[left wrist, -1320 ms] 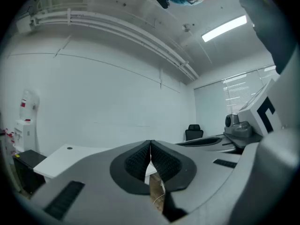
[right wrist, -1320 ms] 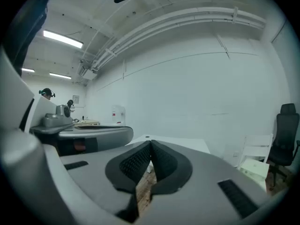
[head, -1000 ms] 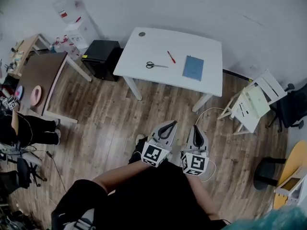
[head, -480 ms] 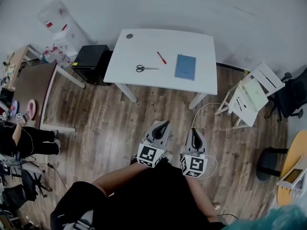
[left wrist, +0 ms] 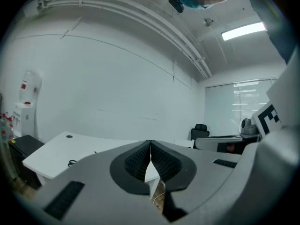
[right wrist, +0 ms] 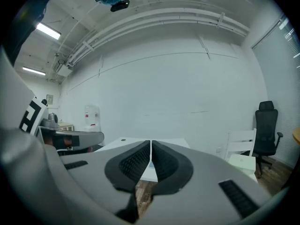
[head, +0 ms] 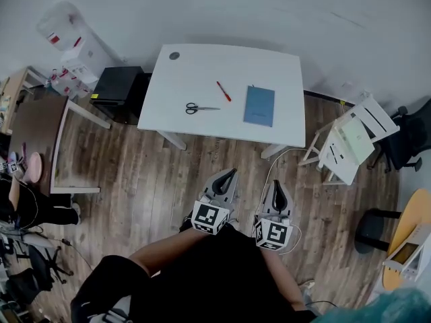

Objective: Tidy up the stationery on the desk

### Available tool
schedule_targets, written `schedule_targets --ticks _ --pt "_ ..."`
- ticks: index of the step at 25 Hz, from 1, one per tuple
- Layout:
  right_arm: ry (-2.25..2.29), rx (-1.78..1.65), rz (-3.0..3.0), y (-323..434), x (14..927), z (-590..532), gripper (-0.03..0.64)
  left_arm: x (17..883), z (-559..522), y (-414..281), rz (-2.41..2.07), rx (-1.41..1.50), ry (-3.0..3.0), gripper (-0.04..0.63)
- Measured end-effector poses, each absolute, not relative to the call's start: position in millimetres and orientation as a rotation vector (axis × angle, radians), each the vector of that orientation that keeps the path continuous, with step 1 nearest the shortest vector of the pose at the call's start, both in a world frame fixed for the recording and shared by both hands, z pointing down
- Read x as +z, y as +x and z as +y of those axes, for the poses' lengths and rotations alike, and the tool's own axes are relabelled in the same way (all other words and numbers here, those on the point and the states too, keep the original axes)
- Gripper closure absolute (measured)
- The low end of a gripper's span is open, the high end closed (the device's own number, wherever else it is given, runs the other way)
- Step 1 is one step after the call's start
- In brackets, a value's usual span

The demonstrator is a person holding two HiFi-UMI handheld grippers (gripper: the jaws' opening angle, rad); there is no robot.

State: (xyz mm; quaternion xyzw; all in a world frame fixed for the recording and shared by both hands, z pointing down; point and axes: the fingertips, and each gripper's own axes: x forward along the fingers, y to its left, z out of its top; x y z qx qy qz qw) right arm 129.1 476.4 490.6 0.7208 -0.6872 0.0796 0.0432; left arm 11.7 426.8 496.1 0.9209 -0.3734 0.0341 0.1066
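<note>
**Grippers.** Left gripper [head: 233, 172] and right gripper [head: 277, 183], each with a marker cube at its rear, are held side by side over the plank-patterned wooden floor [head: 148, 173], pointing at the desk [head: 202, 73]. Only the gripper views show the jaws closely. On the left gripper [left wrist: 150, 146] and the right gripper [right wrist: 151, 146], the ribbed black pads meet along a thin seam in smooth grey shells, with nothing between them.

**Stationery.** The head view alone shows the layout on the matte white rectangular desk. From left to right lie black-handled scissors [head: 201, 108], a slim red pen [head: 223, 91] set diagonally, and a flat blue notebook [head: 259, 105]. All three are well apart from the grippers. The left gripper view shows the desk edge-on, the scissors [left wrist: 71, 163] reduced to a dark speck.

**Surroundings.** A white slatted chair [head: 350, 143] stands right of the desk and a black cabinet [head: 116, 86] to its left.

**Change.** Compared with a second earlier, the desk sits nearer the grippers and more central in the head view. The stationery has not moved, and the jaws remain closed.
</note>
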Motion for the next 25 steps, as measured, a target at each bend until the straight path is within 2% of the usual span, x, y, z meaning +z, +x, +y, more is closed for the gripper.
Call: schedule_targets --ticks 10,25 --pt "2.07 0.116 -2.103 104 463 364 0.583 480 315 -4 -1.085 -0.03 2.661 0.581" --pt "2.06 0.238 -2.094 80 480 275 0.583 488 232 -52 -1.069 -0.046 2.652 0.581"
